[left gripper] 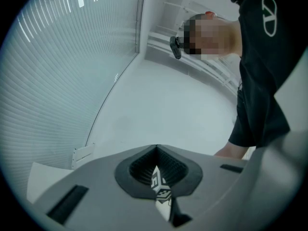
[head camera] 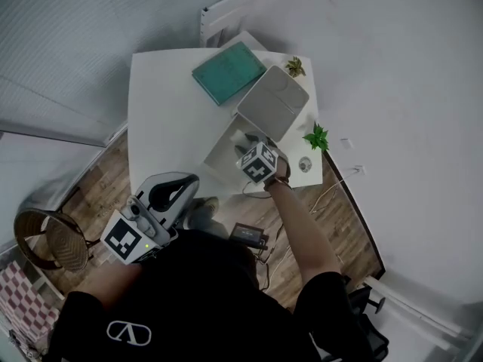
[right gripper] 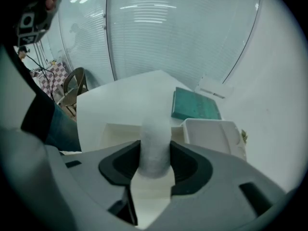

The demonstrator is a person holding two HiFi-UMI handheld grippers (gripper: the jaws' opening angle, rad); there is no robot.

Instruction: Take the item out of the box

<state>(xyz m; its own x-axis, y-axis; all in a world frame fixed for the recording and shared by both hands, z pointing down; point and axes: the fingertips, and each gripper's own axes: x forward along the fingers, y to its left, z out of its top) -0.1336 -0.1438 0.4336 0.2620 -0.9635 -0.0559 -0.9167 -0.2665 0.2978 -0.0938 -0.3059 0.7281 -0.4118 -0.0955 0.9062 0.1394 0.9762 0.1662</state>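
Note:
An open white box (head camera: 220, 155) stands near the front edge of the white table (head camera: 162, 119), its lid (head camera: 273, 102) lying just behind it. My right gripper (head camera: 253, 153) hangs over the box, shut on a white, soft-looking cylinder (right gripper: 155, 138). The right gripper view shows the dark pads (right gripper: 185, 165) pressing both sides of the cylinder, with the box (right gripper: 110, 131) underneath. My left gripper (head camera: 170, 191) is off the table's front left corner, close to the person's body. Its jaws (left gripper: 156, 177) are shut with nothing between them and point up at a wall.
A teal book (head camera: 228, 72) lies at the back of the table, left of the lid. Two small green plants (head camera: 296, 67) (head camera: 317, 136) stand along the right edge. A wicker chair (head camera: 49, 240) sits on the wooden floor at the left, with cables at the front right.

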